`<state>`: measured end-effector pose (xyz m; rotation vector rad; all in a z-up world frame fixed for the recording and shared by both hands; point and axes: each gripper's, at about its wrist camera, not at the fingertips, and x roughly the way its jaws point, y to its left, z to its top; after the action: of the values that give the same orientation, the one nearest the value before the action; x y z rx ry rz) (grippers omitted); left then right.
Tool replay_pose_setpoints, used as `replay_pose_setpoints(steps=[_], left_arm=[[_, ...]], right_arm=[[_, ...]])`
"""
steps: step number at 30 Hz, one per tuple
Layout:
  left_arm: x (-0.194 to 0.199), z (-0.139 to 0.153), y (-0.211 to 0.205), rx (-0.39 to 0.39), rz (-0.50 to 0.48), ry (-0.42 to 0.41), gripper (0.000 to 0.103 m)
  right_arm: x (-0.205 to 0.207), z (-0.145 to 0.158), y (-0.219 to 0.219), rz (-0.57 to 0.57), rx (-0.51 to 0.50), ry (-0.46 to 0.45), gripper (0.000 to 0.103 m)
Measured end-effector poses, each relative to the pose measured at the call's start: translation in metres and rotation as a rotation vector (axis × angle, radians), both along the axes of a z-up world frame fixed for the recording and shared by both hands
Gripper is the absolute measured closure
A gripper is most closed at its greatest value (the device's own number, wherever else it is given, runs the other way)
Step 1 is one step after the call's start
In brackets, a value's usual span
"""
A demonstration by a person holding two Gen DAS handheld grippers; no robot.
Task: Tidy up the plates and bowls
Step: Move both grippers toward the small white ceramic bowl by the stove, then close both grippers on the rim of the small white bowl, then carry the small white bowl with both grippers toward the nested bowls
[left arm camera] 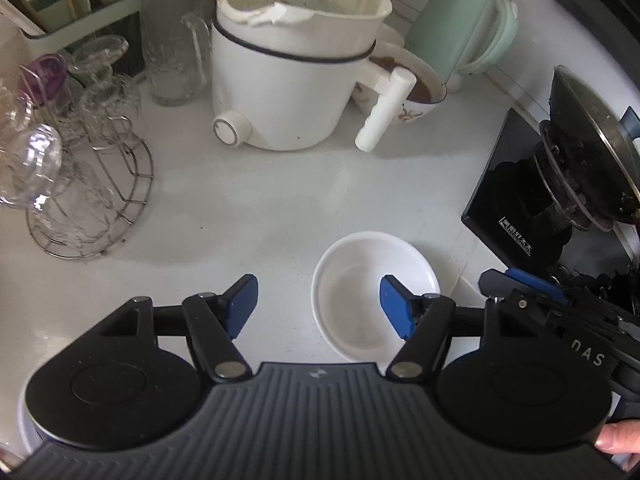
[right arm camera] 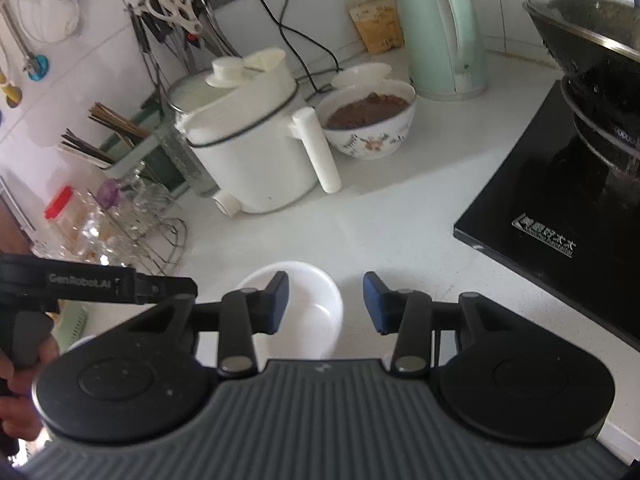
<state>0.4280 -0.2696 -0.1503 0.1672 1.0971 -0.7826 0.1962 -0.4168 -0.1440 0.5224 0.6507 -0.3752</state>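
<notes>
An empty white bowl (left arm camera: 360, 280) stands upright on the white counter, close in front of both grippers; it also shows in the right wrist view (right arm camera: 308, 300). My left gripper (left arm camera: 319, 307) is open and empty, its right finger over the bowl's inside, its left finger over bare counter. My right gripper (right arm camera: 325, 302) is open and empty, its left finger over the bowl, the bowl's right rim between the fingers. A patterned bowl (right arm camera: 372, 120) of brown food stands further back.
A white electric pot (left arm camera: 288, 80) with a handle and a mint kettle (right arm camera: 440, 32) stand at the back. A black cooktop (right arm camera: 552, 208) with a wok (right arm camera: 592, 40) is at the right. A wire rack of glasses (left arm camera: 80, 168) is at the left.
</notes>
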Motion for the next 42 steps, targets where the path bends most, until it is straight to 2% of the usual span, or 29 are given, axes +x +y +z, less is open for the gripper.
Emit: replay_pose_setpoints(steps=[4,9,12,16,20,21,23,25,28,31,42], left_arm=[[0.003,-0.019,-0.008,-0.021,0.006,0.084,0.031],[0.008,-0.046,-0.018,0.023,0.004,0.155,0.032],[0.011,-0.055,-0.022,0.037,-0.009,0.174,0.032],[0.013,-0.062,-0.024,0.053,-0.004,0.159,0.033],[0.018,-0.069,-0.020,0.039,0.029,0.197,0.047],[0.019,-0.071,-0.019,0.032,0.038,0.209,0.052],[0.020,-0.074,-0.017,0.025,0.051,0.227,0.062],[0.021,-0.075,-0.016,0.018,0.054,0.233,0.077],[0.018,-0.074,-0.018,0.027,0.033,0.209,0.091],[0.017,-0.072,-0.019,0.021,0.017,0.203,0.093],[0.022,-0.052,-0.022,-0.024,0.039,0.234,0.093]], right_arm=[[0.005,-0.015,-0.009,-0.007,0.060,0.010,0.058],[0.018,-0.038,-0.015,-0.010,0.116,0.073,0.059],[0.024,-0.041,-0.009,0.003,0.094,0.091,0.059],[0.030,-0.051,-0.008,-0.020,0.121,0.109,0.059],[0.035,-0.059,-0.009,-0.023,0.169,0.120,0.066],[0.036,-0.059,-0.008,-0.023,0.160,0.125,0.067],[0.037,-0.059,-0.007,-0.029,0.151,0.129,0.075],[0.039,-0.063,-0.008,-0.033,0.158,0.140,0.080],[0.040,-0.067,-0.010,-0.045,0.179,0.145,0.085],[0.041,-0.066,-0.010,-0.041,0.177,0.140,0.093],[0.037,-0.053,-0.019,-0.082,0.232,0.117,0.093]])
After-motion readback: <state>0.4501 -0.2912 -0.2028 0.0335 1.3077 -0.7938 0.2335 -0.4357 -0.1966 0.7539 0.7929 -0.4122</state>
